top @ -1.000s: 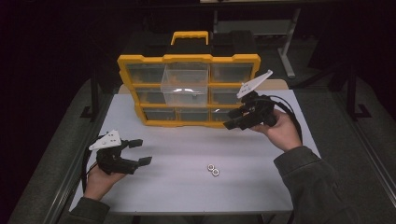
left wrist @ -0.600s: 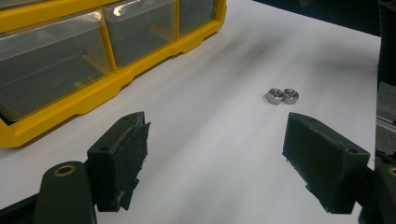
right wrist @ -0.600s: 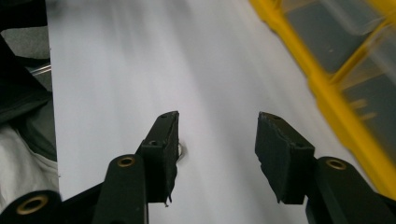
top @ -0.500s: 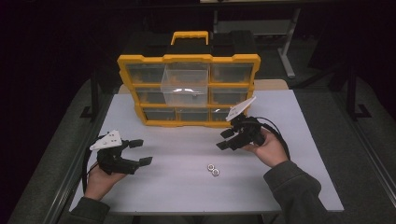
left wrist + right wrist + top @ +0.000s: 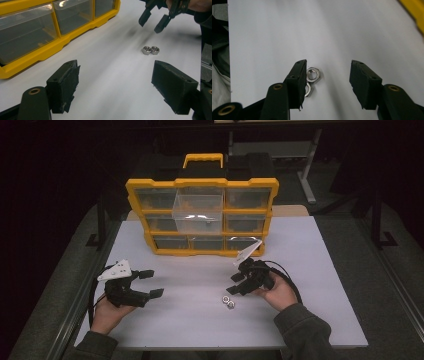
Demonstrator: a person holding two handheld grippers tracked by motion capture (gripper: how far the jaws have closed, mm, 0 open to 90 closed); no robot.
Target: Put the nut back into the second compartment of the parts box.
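With jaws spread and just opening wider, the right hand-held gripper (image 5: 239,283) hangs just above 2 hex nuts (image 5: 228,302) touching on the white surface (image 5: 310,285); centre 1 nut between the pads, then lower and close.

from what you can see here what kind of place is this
Probably a workshop or lab bench set up for sorting small parts: a yellow organizer with clear drawers stands on a white table, two metal nuts lie loose on it, and the surroundings are dark.
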